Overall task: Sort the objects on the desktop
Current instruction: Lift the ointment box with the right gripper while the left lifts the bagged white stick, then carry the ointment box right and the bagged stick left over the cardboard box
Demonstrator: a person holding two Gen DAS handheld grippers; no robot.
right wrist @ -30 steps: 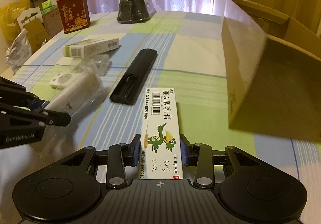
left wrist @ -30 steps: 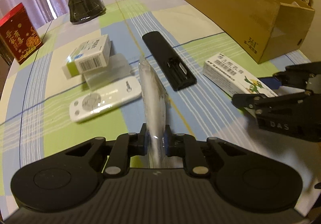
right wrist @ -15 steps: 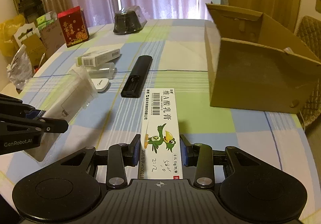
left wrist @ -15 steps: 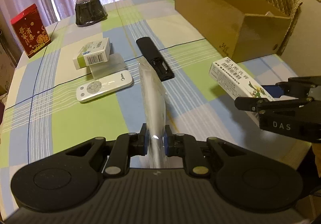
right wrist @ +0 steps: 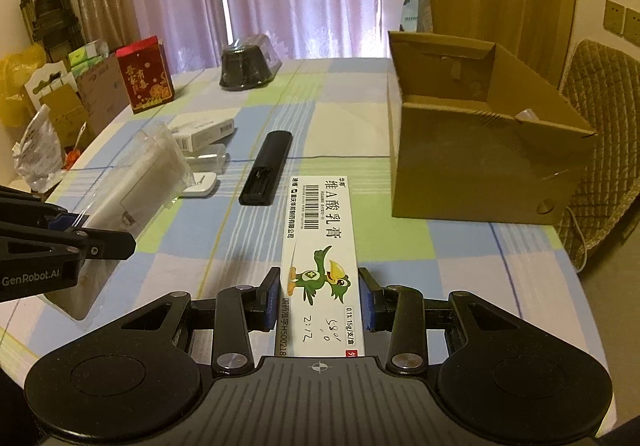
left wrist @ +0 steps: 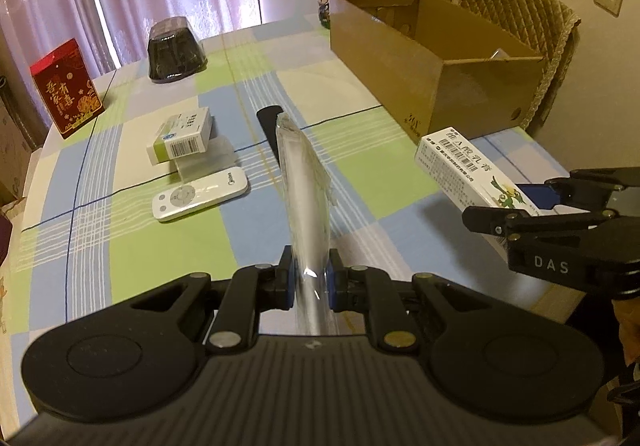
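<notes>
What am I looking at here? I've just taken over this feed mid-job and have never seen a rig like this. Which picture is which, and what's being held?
There is no robot arm. A person carries two handheld two-finger tools, each with a fisheye camera looking along its fingers. One picture is from the left tool, the other from the right tool.

The left tool is shut on a clear plastic bag with a pale flat item inside. The right tool is shut on a white ointment box with a green bird on it. Both are held above the table.

On the checked cloth lie a white remote, a black remote, a white-and-green box, a red box and a dark wrapped container. An open cardboard box stands to the right.
</notes>
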